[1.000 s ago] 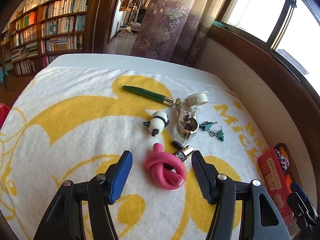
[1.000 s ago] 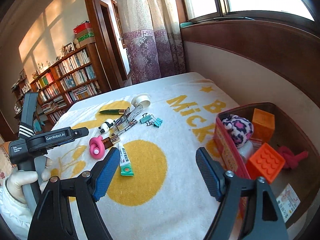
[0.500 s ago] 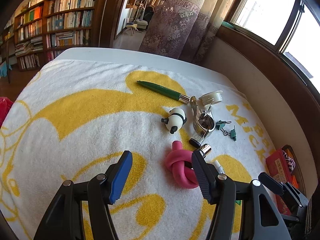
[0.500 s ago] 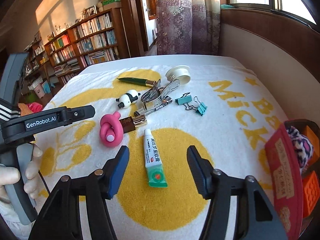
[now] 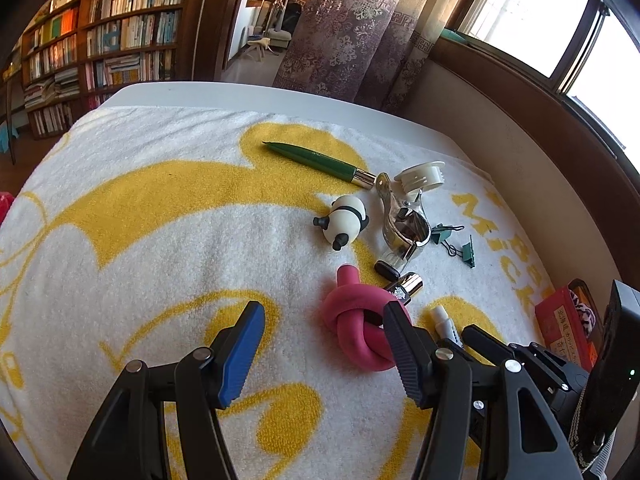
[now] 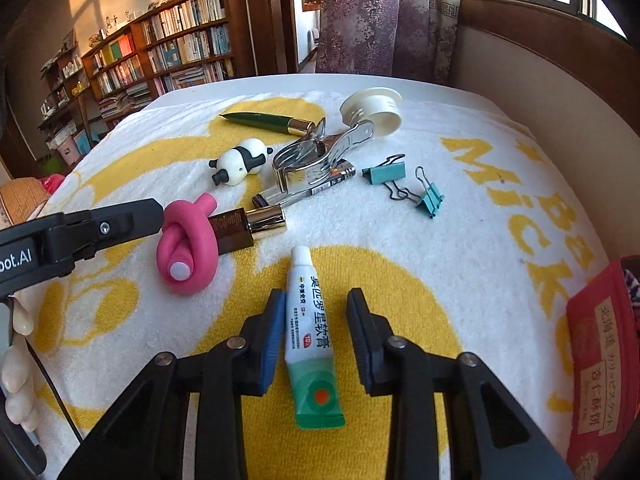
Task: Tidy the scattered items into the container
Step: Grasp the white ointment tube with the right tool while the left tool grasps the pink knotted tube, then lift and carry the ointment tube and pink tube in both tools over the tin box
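A white and green ointment tube (image 6: 308,320) lies on the yellow-and-white towel (image 6: 460,264), between the fingers of my right gripper (image 6: 316,304). Its jaws are closing: the left pad is at the tube's side and a small gap shows at the right pad. My left gripper (image 5: 324,316) stands open over the towel, its right finger beside a pink knotted foam rope (image 5: 356,332). The red container (image 6: 600,352) sits at the right edge, with a patterned item showing inside.
Scattered beyond the tube are a brown and gold lipstick (image 6: 248,224), a panda figure (image 6: 240,160), a green pen (image 6: 264,120), a large metal clip (image 6: 320,156), a white spool (image 6: 372,112) and teal binder clips (image 6: 404,184). A wooden wall runs along the right.
My right gripper has come down and leftwards from near the container to the ointment tube, and its jaws have narrowed around it. In the left wrist view the pink knot has drifted from between the fingers to the right one.
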Tool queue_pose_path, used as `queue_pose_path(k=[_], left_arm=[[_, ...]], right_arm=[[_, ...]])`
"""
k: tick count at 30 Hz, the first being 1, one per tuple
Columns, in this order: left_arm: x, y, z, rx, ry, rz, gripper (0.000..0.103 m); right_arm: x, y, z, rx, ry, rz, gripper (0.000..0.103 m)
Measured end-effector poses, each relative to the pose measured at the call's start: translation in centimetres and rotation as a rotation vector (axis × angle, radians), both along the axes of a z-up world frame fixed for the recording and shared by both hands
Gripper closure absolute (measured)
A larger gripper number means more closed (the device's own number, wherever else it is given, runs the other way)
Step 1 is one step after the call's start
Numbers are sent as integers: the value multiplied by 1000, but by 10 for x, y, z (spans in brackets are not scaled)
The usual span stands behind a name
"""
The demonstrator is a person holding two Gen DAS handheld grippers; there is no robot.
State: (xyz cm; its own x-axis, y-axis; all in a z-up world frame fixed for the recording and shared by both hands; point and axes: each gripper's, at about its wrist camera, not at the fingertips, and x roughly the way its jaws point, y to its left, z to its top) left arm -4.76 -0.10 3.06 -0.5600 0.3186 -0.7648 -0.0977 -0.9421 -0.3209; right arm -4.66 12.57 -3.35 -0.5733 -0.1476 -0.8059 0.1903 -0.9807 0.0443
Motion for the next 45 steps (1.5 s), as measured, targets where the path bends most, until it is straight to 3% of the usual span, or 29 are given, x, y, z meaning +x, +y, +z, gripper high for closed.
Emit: queue_pose_path(k=[3, 4, 5, 6, 11, 16, 18, 20, 32, 45], left_arm=[[0, 9, -1, 3, 11, -17, 40], [1, 13, -1, -2, 14, -28, 35], [1, 17, -1, -9, 21, -36, 21], [2, 21, -1, -21, 35, -40, 18], [-2, 33, -8, -81, 67, -71, 17], [-13, 34, -25, -110, 16, -60, 17], [-13, 35, -25, -112, 18, -61, 18], [-11, 33, -23, -98, 28, -70, 45], [10, 18, 0, -97, 97, -47, 46], [15, 18, 3, -70, 96, -40, 46]], right_arm=[[-1, 10, 1, -42, -4, -23, 73], [0, 11, 1, -49, -4, -27, 73], [0, 12, 1, -53, -3, -27, 73], [0, 11, 1, -50, -2, -26, 73], [2, 13, 2, -60, 1, -33, 78], [4, 13, 4, -60, 10, -33, 79], [6, 13, 5, -61, 20, -29, 79], [7, 13, 6, -69, 28, -23, 79], [9, 26, 17, -169, 73, -38, 79], [3, 33, 13, -189, 57, -60, 83]])
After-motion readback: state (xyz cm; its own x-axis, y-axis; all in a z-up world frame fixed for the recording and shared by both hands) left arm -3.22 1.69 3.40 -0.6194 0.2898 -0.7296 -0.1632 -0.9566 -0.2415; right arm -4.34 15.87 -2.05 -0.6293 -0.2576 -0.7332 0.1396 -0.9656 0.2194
